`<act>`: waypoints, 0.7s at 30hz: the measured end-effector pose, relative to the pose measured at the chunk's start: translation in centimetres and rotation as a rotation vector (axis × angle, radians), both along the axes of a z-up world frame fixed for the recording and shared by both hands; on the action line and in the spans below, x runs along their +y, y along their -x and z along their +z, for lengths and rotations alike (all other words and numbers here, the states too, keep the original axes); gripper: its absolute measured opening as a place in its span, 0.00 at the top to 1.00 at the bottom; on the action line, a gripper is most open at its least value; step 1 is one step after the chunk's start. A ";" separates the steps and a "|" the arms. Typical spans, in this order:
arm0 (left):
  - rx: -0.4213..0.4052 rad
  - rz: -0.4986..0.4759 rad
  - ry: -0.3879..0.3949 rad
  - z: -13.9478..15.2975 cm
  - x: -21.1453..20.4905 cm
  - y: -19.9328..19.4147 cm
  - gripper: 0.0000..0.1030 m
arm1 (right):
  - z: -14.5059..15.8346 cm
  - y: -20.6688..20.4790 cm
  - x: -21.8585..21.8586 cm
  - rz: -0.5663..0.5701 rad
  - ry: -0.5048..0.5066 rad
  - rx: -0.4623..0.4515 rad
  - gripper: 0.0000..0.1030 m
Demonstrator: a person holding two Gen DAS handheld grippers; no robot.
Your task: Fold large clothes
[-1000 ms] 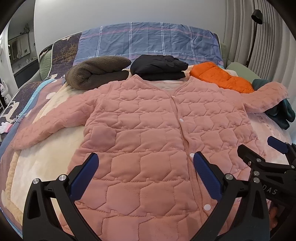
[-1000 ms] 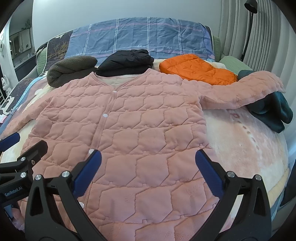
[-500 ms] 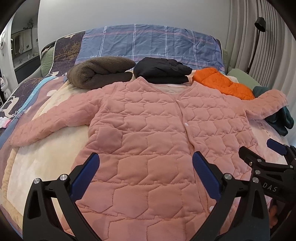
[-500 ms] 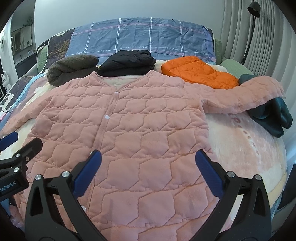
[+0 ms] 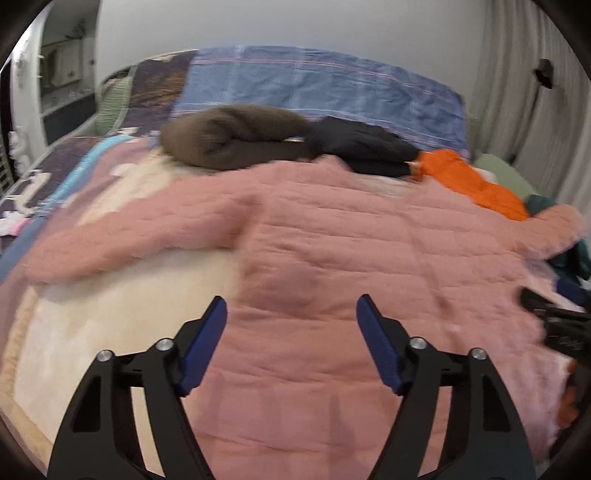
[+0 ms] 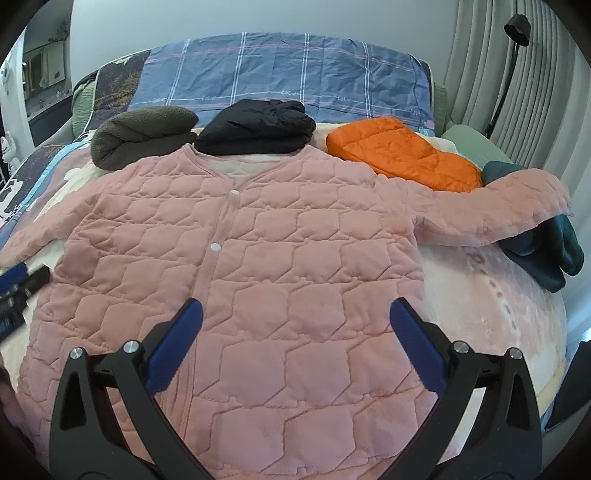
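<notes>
A large pink quilted jacket (image 6: 280, 236) lies spread flat on the bed, front up, snaps closed, both sleeves out to the sides. In the blurred left wrist view the same jacket (image 5: 369, 251) fills the middle. My left gripper (image 5: 291, 314) hovers over the jacket's left side near the armpit; its jaws are closing, with nothing pressed between the blue pads. My right gripper (image 6: 295, 317) hangs open above the jacket's lower front, right of the snap line. Each gripper shows at the edge of the other's view.
Folded clothes line the head of the bed: a brown fleece (image 6: 140, 136), a black garment (image 6: 258, 127), an orange puffer (image 6: 402, 157). A dark teal garment (image 6: 546, 251) lies under the right sleeve's cuff. A cream blanket (image 6: 491, 306) covers the bed; a floor lamp (image 6: 517, 26) stands at right.
The left gripper slid leftwards toward the jacket's left side and its jaws narrowed; its view is now motion-blurred. The right gripper drifted slightly and stays open.
</notes>
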State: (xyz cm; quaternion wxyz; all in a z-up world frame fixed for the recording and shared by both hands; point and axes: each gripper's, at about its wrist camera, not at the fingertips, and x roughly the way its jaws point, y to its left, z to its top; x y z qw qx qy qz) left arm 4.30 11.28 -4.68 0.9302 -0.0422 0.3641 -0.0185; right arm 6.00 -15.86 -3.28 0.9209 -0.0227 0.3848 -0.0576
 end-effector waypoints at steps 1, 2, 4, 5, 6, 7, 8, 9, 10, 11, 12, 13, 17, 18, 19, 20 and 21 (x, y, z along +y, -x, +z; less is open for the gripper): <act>0.014 0.027 0.009 -0.3 1.6 -0.5 0.31 | -0.1 -0.1 0.0 -0.002 0.002 0.003 0.02; 0.064 0.069 0.065 -1.0 4.3 -1.3 0.33 | -0.2 -0.2 -0.1 -0.005 0.005 0.008 0.02; 0.158 0.135 0.248 -2.1 10.0 -2.3 0.36 | -0.6 -0.5 -0.3 -0.014 0.013 0.020 0.02; 0.181 0.155 0.312 -2.6 11.9 -2.5 0.37 | -0.7 -0.6 -0.4 -0.018 0.014 0.023 0.02; 0.207 0.197 0.382 -3.2 15.1 -2.8 0.37 | -0.9 -0.7 -0.5 -0.023 0.015 0.028 0.02; 0.212 0.228 0.396 -3.4 16.6 -3.0 0.37 | -1.1 -0.9 -0.7 -0.032 0.012 0.033 0.02; 0.210 0.306 0.383 -3.9 19.2 -3.2 0.37 | -1.3 -1.1 -0.9 -0.040 0.008 0.038 0.02; 0.210 0.375 0.357 -4.5 21.3 -3.4 0.37 | -1.4 -1.3 -1.0 -0.046 0.003 0.041 0.02; 0.215 0.432 0.346 -5.1 23.2 -3.6 0.37 | -1.6 -1.5 -1.1 -0.054 -0.005 0.046 0.02; 0.230 0.494 0.370 -6.2 25.7 -3.9 0.36 | -1.7 -1.7 -1.2 -0.058 -0.010 0.050 0.02; 0.243 0.528 0.406 -7.0 27.3 -4.1 0.36 | -1.8 -1.9 -1.1 -0.060 -0.011 0.053 0.02; 0.253 0.554 0.446 -7.8 28.7 -4.3 0.36 | -1.8 -2.0 -1.1 -0.059 -0.008 0.054 0.02; 0.220 0.623 0.614 -9.8 32.6 -5.5 0.36 | -1.7 -2.6 -0.7 -0.053 0.016 0.052 0.02; 0.200 0.646 0.644 -9.8 33.1 -5.7 0.36 | -1.7 -2.6 -0.6 -0.053 0.018 0.051 0.02; 0.180 0.669 0.671 -9.8 33.5 -5.9 0.36 | -1.6 -2.8 -0.7 -0.054 0.017 0.050 0.02; 0.147 0.697 0.699 -9.7 34.2 -6.2 0.38 | -1.6 -2.8 -0.7 -0.055 0.015 0.048 0.02; 0.122 0.718 0.711 -9.6 34.5 -6.4 0.48 | -1.5 -2.8 -0.8 -0.055 0.012 0.045 0.02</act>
